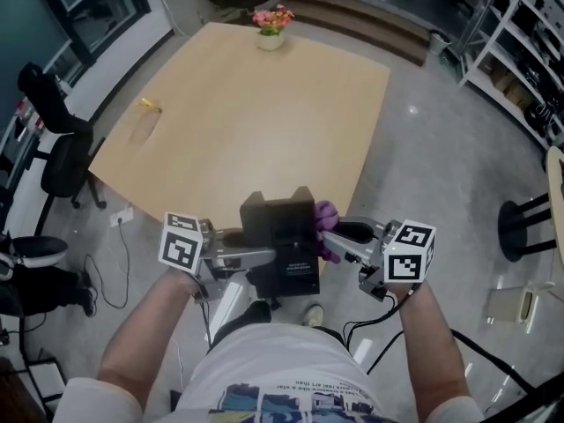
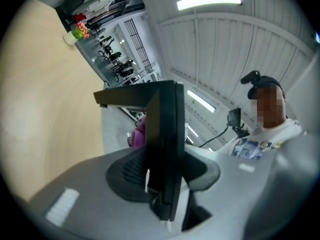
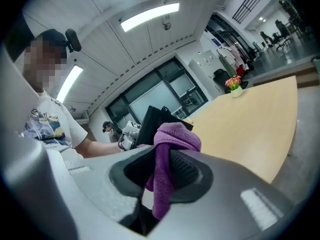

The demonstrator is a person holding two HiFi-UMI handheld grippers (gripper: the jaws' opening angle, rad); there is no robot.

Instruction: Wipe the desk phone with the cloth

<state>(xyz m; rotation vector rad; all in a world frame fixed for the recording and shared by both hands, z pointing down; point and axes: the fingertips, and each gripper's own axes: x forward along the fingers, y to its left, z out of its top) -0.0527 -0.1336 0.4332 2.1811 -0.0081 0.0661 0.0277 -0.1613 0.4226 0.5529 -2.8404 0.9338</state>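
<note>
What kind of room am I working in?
Probably an office or lab workspace: a large wooden table with a flower pot, an office chair beside it, storage shelving at right.

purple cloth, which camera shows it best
The right gripper view: the purple cloth hangs large and centred, clamped by the right gripper. The head view shows only a small bunch beside the desk phone; the left gripper view, a sliver behind the phone.
</note>
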